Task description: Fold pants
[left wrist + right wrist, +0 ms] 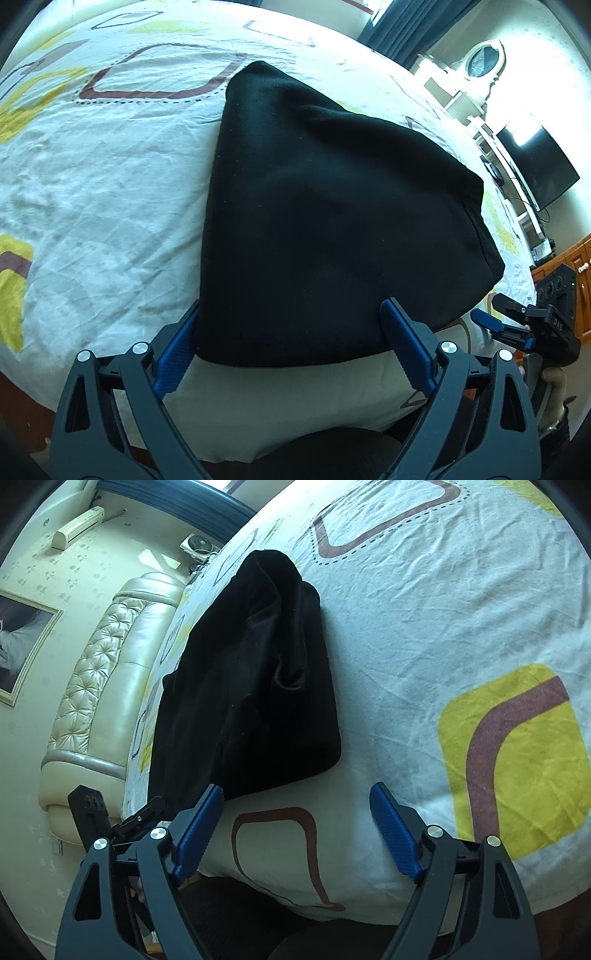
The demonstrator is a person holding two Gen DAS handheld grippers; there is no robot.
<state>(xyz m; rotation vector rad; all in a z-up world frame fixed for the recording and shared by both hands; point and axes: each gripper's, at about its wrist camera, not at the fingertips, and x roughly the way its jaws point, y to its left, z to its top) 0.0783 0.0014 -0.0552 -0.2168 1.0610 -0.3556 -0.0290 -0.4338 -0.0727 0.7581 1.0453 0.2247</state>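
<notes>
Left wrist view: my left gripper point(291, 347) hovers low over the near edge of the black pants point(332, 221), its blue fingers point(406, 343) spread wide to either side of the folded bundle, gripping nothing. The pants lie folded on the patterned bedsheet point(92, 184). My right gripper point(295, 827) sits just right of the bundle, jaws likewise apart over bare sheet, its left finger at the pants' corner. Beyond the bed stand a tufted headboard point(99, 672), a television point(535, 166) and a wall air conditioner point(77, 528).

Pants point(332, 221) on bed point(92, 184)
</notes>
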